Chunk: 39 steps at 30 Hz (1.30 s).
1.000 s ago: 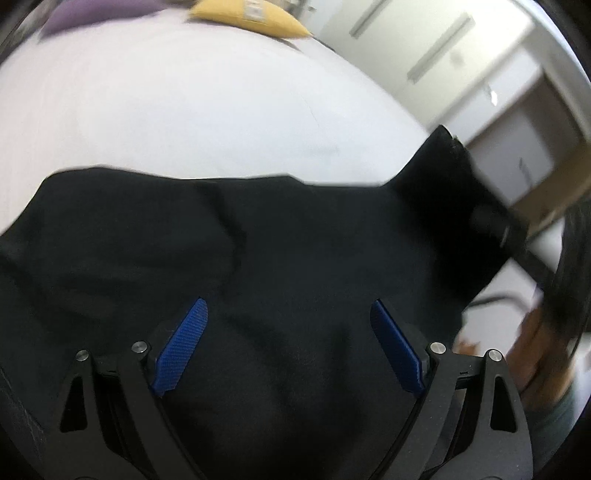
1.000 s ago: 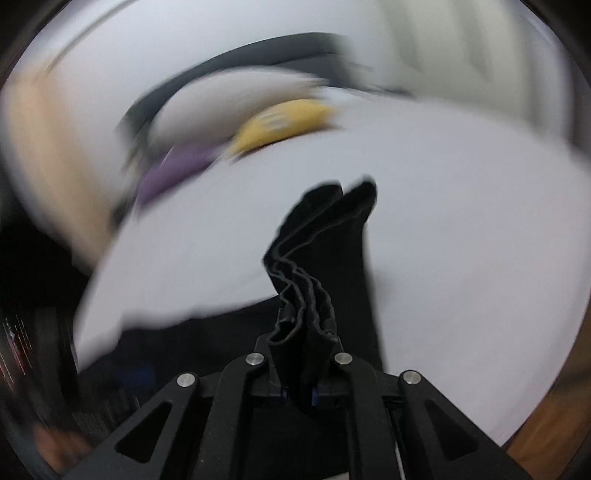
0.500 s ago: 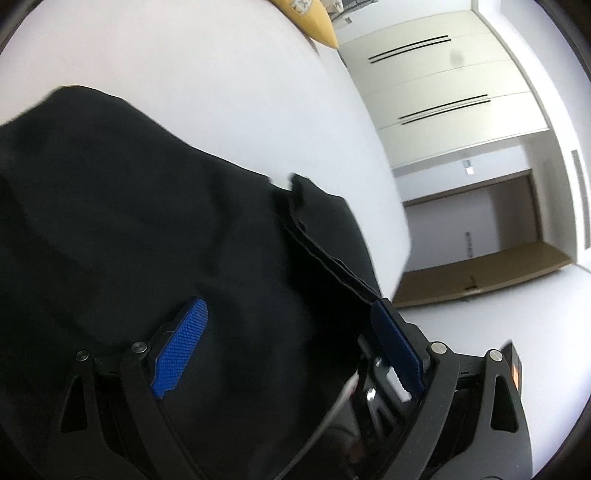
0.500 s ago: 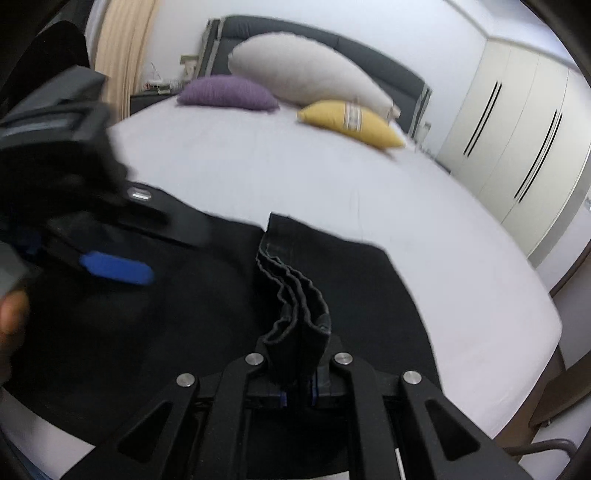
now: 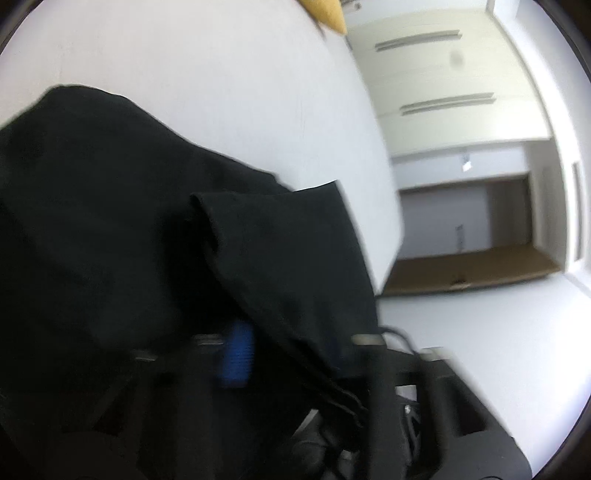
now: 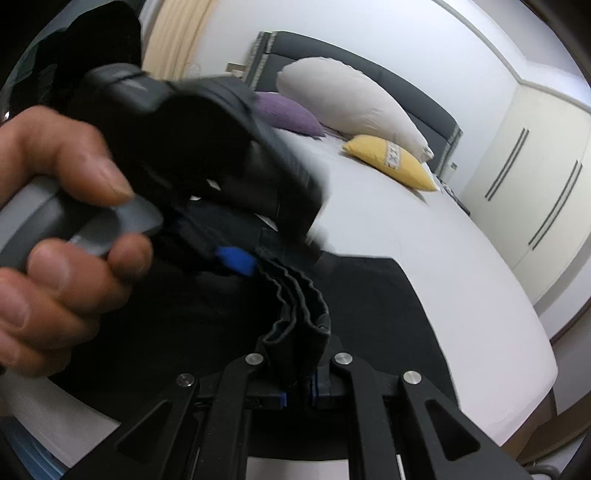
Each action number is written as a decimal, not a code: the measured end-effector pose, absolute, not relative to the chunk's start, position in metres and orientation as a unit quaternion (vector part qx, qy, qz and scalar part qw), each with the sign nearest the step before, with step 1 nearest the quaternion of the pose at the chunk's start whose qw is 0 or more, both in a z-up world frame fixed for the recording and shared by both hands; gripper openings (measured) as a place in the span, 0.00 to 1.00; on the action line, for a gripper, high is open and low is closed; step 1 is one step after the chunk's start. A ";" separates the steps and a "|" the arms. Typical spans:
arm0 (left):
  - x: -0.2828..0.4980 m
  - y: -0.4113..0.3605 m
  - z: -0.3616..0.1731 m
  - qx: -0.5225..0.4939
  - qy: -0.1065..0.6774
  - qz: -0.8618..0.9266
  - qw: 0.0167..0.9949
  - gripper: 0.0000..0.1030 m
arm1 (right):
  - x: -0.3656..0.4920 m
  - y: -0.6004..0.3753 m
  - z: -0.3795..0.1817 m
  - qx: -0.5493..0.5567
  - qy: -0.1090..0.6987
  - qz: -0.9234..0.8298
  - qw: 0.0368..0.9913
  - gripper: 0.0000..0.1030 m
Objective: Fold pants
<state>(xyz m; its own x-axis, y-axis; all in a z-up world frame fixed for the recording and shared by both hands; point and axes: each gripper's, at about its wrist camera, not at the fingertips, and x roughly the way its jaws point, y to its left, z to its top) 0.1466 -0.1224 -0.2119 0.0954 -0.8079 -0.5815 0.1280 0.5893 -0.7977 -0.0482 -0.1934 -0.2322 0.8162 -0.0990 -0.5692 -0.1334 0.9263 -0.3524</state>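
Pants (image 5: 110, 229), black, are filling the left wrist view from nine o'clock down to six, lying on the white bed (image 5: 221, 92). A folded flap of the cloth is running from the centre toward five o'clock, draping over the left gripper (image 5: 295, 354). Its jaws have just been closing, with the cloth between them. One blue pad (image 5: 238, 354) is showing at about six o'clock, pressed against the fabric; the other is hidden under the fold, and the picture is blurred, so the grip reads as a pinch on the pants. A yellow pillow (image 5: 327, 13) is peeking in at twelve o'clock. A wardrobe (image 5: 436, 85) is standing at one to two o'clock.

Right wrist view: the right gripper (image 6: 299, 387) is sitting at six o'clock, its jaws pressed nearly together on a pleated bunch of the pants (image 6: 369, 295), which is rising from between the pads toward the centre. The rest of the cloth is spreading flat over the bed (image 6: 443, 240) from centre toward four o'clock. A hand (image 6: 55, 221) at nine o'clock is gripping the grey handle of the left gripper (image 6: 255, 264), whose blue pad (image 6: 236, 260) is touching the far end of the bunch near the centre. At twelve to two o'clock a purple pillow (image 6: 288, 114), a white pillow (image 6: 347, 99) and the yellow pillow (image 6: 391, 160) are lying against the headboard (image 6: 424, 99). The wardrobe (image 6: 535, 184) is filling three o'clock.
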 end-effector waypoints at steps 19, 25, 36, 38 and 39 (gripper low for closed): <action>0.137 -0.041 -0.198 -0.184 0.566 -0.330 0.733 0.07 | -0.045 -0.104 -0.257 -0.272 0.320 0.111 0.901 0.09; 0.130 -0.035 -0.216 -0.170 0.575 -0.311 0.737 0.07 | -0.037 -0.099 -0.273 -0.285 0.344 0.122 0.886 0.09; 0.130 -0.060 -0.242 -0.153 0.574 -0.298 0.747 0.08 | -0.017 -0.106 -0.278 -0.285 0.364 0.120 0.879 0.13; 0.131 -0.068 -0.242 -0.148 0.571 -0.299 0.750 0.09 | -0.014 -0.114 -0.275 -0.253 0.369 0.123 0.886 0.14; 0.129 -0.072 -0.243 -0.145 0.570 -0.297 0.752 0.09 | -0.012 -0.117 -0.272 -0.242 0.372 0.126 0.887 0.16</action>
<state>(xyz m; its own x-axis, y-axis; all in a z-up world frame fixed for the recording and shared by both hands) 0.1294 -0.0718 -0.2425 0.1743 -0.6114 -0.7719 0.2812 0.7821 -0.5560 -0.0116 -0.1172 -0.2717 0.6909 0.0442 -0.7216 -0.4046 0.8508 -0.3353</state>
